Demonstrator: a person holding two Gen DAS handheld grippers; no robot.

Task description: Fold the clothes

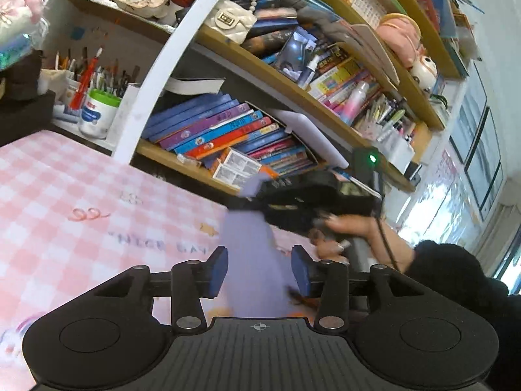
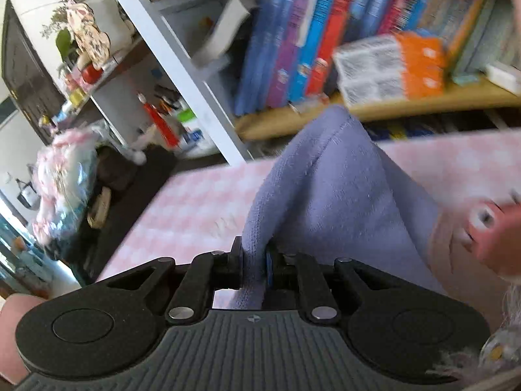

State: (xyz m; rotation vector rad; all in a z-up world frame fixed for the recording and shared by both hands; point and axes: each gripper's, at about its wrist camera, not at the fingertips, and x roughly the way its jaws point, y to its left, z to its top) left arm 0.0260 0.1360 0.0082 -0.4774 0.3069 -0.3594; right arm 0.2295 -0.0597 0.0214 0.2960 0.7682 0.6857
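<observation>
The right gripper [image 2: 254,260] is clenched on a bunched edge of a lavender terry garment [image 2: 325,189], the cloth pinched tight between its blue pads and rising in a peaked fold in front of the camera. In the left wrist view the same garment [image 1: 250,254] hangs as a narrow strip from the right gripper [image 1: 302,208], held aloft by the person's right hand [image 1: 345,231]. The left gripper [image 1: 259,268] stands released, its blue pads [image 1: 218,270] wide apart on either side of the hanging cloth without touching it.

The garment is lifted above the pink checked table cover [image 1: 81,195], toward the far edge near the bookshelf [image 1: 228,137], where an orange-and-white box [image 2: 390,65] sits at the shelf lip.

The risk, as it appears: with one pinch carrying all the cloth, the garment may twist or slip, and the left gripper could close on a doubled layer instead of a single edge. Both views are motion-blurred, suggesting quick movement; a swing could brush the shelf's contents.
</observation>
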